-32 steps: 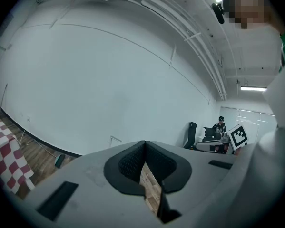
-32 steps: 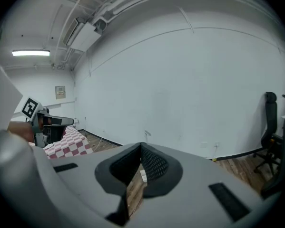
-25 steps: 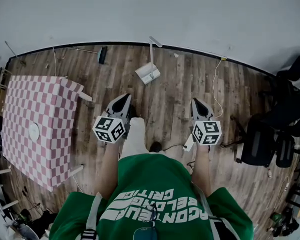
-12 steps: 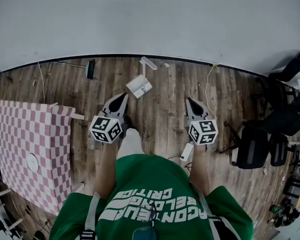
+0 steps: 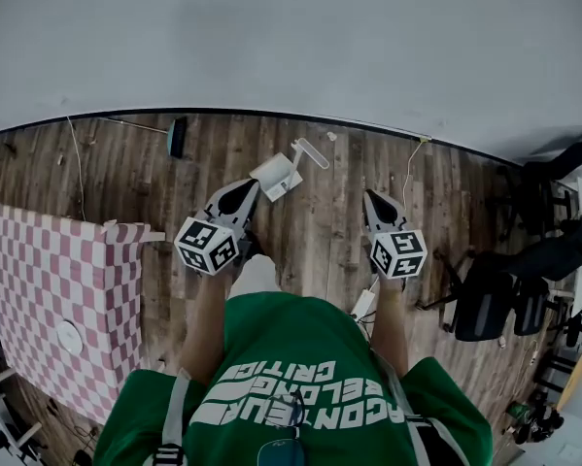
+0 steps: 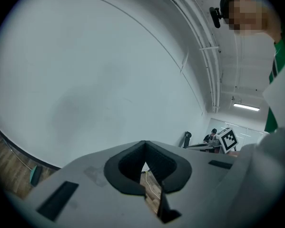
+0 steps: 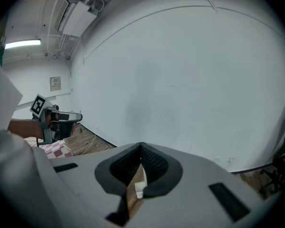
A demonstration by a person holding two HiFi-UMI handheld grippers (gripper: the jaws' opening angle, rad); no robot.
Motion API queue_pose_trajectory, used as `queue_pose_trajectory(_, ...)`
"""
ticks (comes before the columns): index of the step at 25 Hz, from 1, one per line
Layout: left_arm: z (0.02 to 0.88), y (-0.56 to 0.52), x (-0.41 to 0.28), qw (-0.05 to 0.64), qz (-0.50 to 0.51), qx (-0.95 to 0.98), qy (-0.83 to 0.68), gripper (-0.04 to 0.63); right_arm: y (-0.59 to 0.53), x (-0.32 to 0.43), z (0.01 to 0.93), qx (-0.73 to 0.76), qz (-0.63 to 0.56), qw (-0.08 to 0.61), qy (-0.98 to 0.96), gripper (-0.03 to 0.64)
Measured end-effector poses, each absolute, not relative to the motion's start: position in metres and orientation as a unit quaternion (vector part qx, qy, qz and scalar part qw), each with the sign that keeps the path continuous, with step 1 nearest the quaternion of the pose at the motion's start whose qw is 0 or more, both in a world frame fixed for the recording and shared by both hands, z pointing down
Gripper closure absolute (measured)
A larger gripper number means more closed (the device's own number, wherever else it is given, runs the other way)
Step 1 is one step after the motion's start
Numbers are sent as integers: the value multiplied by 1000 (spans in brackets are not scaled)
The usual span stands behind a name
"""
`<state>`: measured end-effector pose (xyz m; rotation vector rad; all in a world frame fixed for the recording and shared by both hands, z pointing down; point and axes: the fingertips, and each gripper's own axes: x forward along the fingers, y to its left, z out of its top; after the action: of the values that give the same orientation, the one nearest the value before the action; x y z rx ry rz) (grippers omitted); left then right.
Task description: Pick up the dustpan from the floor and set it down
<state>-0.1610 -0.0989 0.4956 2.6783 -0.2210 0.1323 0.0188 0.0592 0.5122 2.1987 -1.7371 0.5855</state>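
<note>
The white dustpan (image 5: 276,175) lies on the wooden floor near the wall, its handle (image 5: 312,152) pointing up and right. My left gripper (image 5: 249,186) hangs shut and empty, its tips just left of the dustpan in the head view; its height above the floor I cannot tell. My right gripper (image 5: 368,196) is also shut and empty, well to the right of the dustpan. In the left gripper view the jaws (image 6: 143,146) meet at the tips before the white wall. The right gripper view shows its jaws (image 7: 141,147) closed the same way.
A pink-checked table (image 5: 48,270) with a white disc (image 5: 69,337) stands at the left. A dark object (image 5: 177,136) lies by the baseboard. A cable (image 5: 410,171) runs down from the wall at the right. Black chairs (image 5: 493,294) crowd the right side.
The person has stepped toward the wall, and both grippers have come nearer the dustpan. The left gripper's tips now sit right beside it. Both grippers stay shut.
</note>
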Motion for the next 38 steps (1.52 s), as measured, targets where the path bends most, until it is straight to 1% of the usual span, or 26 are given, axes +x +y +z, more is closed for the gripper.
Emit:
queue_pose_trajectory(5,496,-133,-150,225,55,970,-68,598,18,24,511,756,206,141,-605,609)
queue_pose_trajectory(12,506,-152,-138,228,70,968,-75,598,-21,29,523,733,219,148,-627,609)
queue_pose_trajectory(30,531,-161,-93,253,70,943,-204,598,-101,83,557,608,245,177,-734,609)
queue_pose_trajectory(38,539,-174,-99,267,62,933,-232,598,-123,84,583,578,262,204,-745,609)
